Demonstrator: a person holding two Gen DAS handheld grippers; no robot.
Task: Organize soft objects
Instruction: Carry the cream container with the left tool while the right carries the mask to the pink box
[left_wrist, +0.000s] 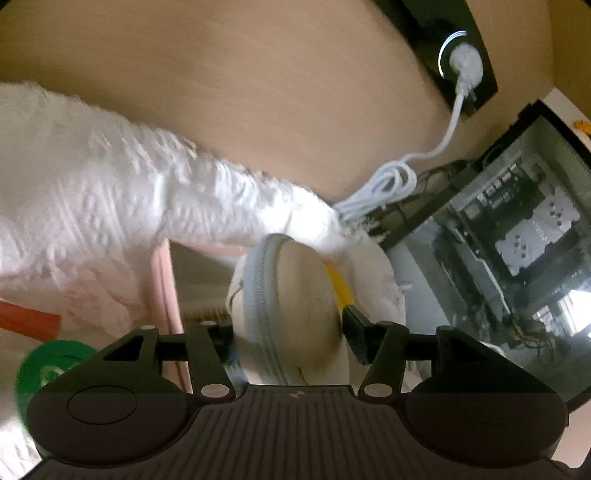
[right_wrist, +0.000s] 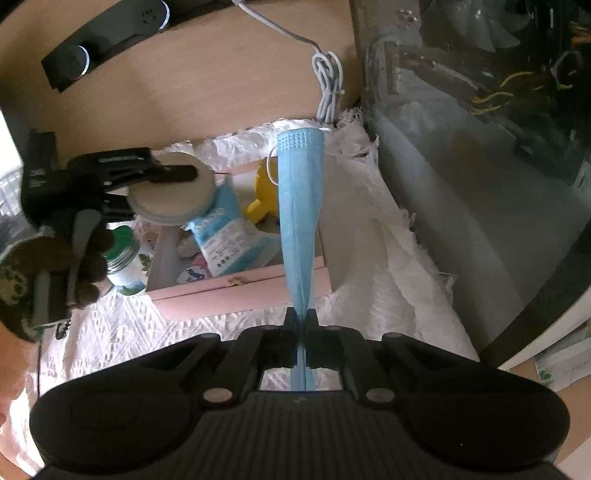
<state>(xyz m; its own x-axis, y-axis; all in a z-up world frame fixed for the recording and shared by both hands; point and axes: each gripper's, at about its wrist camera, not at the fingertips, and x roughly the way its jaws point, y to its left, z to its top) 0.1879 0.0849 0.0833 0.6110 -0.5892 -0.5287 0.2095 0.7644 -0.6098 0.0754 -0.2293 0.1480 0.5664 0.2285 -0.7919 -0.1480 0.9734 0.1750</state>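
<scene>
My left gripper is shut on a round cream zipped pouch. In the right wrist view that gripper holds the pouch over the left end of a pink box. My right gripper is shut on a folded blue face mask, which sticks forward over the box's right part. Inside the box lie a blue-and-white packet and a yellow object.
A white textured cloth covers the table under the box. A green-lidded jar stands left of the box. A glass-sided computer case stands at the right. A coiled white cable and a black power strip lie behind.
</scene>
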